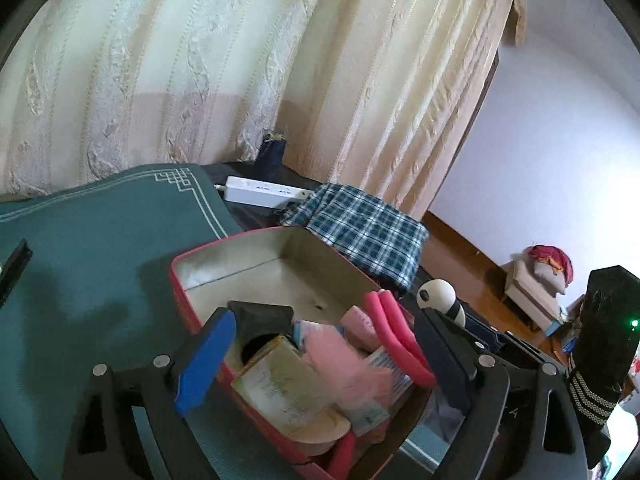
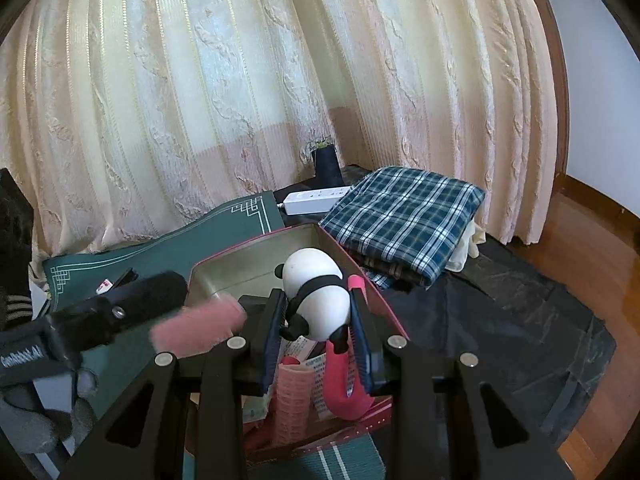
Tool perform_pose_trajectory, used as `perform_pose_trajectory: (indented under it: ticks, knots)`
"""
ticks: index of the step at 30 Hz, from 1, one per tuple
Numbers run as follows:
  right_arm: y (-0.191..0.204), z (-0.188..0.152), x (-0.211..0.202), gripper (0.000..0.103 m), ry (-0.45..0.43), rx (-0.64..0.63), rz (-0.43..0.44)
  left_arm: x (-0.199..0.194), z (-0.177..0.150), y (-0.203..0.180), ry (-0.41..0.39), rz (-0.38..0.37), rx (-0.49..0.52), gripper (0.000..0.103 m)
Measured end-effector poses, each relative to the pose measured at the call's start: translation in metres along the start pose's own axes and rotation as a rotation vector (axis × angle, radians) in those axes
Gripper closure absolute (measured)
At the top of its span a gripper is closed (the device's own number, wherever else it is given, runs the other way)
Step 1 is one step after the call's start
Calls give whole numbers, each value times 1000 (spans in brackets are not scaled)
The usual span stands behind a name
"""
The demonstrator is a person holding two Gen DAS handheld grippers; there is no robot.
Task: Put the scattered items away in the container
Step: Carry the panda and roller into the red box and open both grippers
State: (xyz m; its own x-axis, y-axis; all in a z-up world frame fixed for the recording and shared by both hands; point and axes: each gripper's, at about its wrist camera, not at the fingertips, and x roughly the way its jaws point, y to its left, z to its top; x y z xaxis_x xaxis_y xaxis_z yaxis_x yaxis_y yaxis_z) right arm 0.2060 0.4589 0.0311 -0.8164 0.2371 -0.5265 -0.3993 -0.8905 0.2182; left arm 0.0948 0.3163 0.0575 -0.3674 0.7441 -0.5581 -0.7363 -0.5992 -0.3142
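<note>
A red tin box (image 1: pixel 188 300) with a pale inside stands on a green mat (image 1: pixel 80 280); it also shows in the right wrist view (image 2: pixel 224 258). It holds a cream carton (image 1: pixel 280 388), pink-handled pliers (image 1: pixel 396 340) and a pink ribbed roller (image 2: pixel 294 396). My left gripper (image 1: pixel 332 344) is open over the box's near end, with a blurred pink fluffy item (image 1: pixel 344 364) between its fingers. My right gripper (image 2: pixel 318 320) is shut on a white and black panda toy (image 2: pixel 316 300) held above the box.
A folded blue plaid cloth (image 2: pixel 404 216) lies right of the box. A white power strip (image 2: pixel 316 200) and a dark small pot (image 2: pixel 326 164) sit near the cream curtain. Black sheeting (image 2: pixel 500 312) covers the right side; wooden floor lies beyond.
</note>
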Motion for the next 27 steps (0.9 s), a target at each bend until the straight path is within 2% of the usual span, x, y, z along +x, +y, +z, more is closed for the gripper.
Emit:
perform_pose_trajectory:
  ticks: [15,20,27]
  knots:
    - [3,-4,5,67,18,2,-8,-15,-2,21,-48,88,5,10]
    - [5,-1,0,46,-4,0,-17,-22,-4,30,-60,106,-6,10]
    - [26,0,0,45,-4,-35,8,-33,-13,52,-66,137,-48,10]
